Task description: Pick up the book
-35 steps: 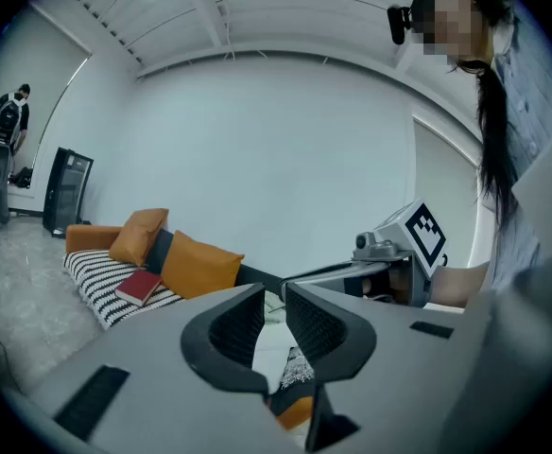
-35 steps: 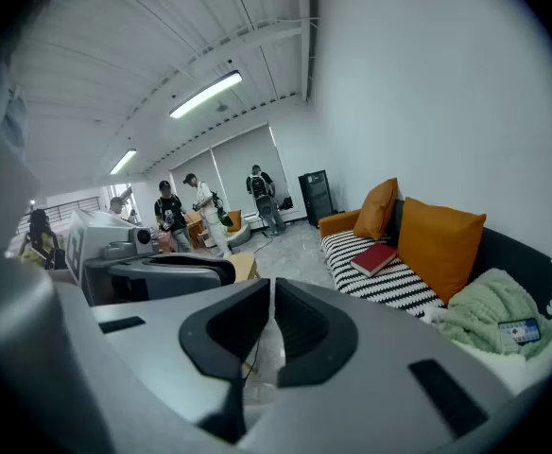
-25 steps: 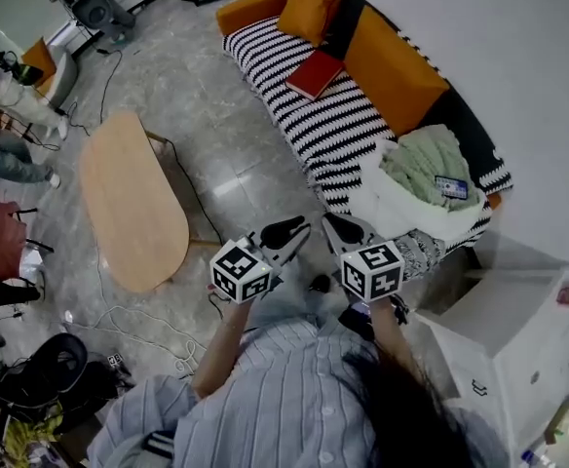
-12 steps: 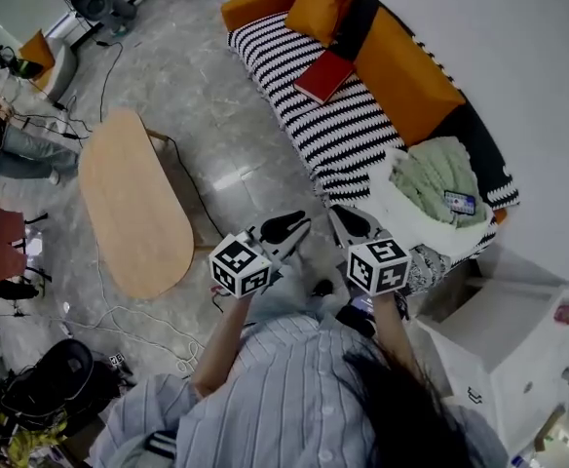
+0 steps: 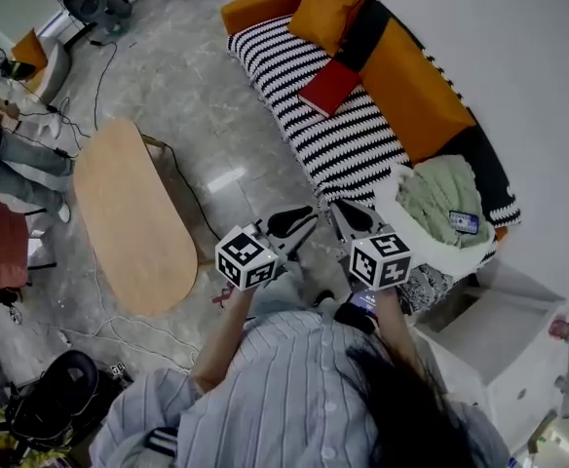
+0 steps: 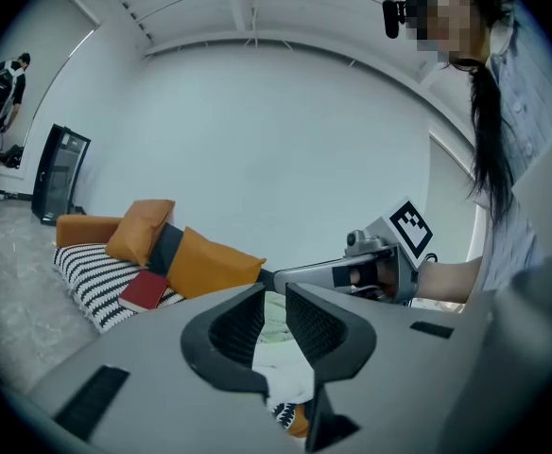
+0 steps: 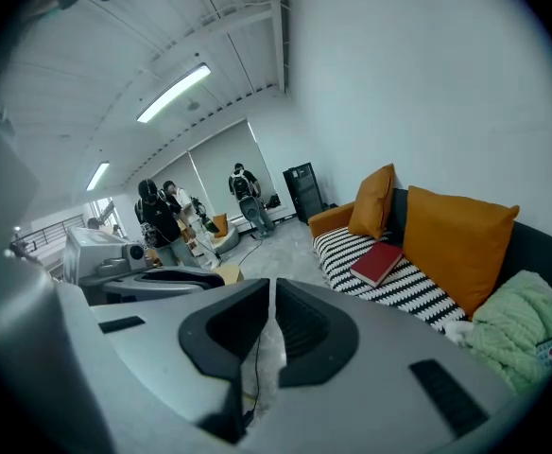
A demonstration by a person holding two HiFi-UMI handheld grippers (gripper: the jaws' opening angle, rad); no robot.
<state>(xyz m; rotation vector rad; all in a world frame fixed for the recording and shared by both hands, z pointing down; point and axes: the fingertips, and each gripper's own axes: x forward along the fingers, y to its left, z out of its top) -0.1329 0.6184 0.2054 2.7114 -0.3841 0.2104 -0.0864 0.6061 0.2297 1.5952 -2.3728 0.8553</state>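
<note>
The red book (image 5: 328, 87) lies flat on the black-and-white striped sofa seat (image 5: 294, 61), beside an orange cushion (image 5: 335, 8). It also shows in the left gripper view as the book (image 6: 144, 291) and in the right gripper view as the book (image 7: 377, 263). Both grippers are held in front of the person, well short of the sofa and the book. My left gripper (image 5: 299, 220) is shut with nothing in it. My right gripper (image 5: 341, 211) hangs beside it, also shut and empty.
An oval wooden coffee table (image 5: 133, 217) stands left of the grippers, with cables (image 5: 119, 325) on the stone floor. A green blanket (image 5: 445, 188) with a phone (image 5: 463, 221) lies on the sofa's near end. A white cabinet (image 5: 479, 330) stands at the right. People (image 7: 163, 216) stand far off.
The person has moved toward the sofa with both grippers, side by side; the book and sofa sit slightly nearer in the head view. Both grippers stayed shut.
</note>
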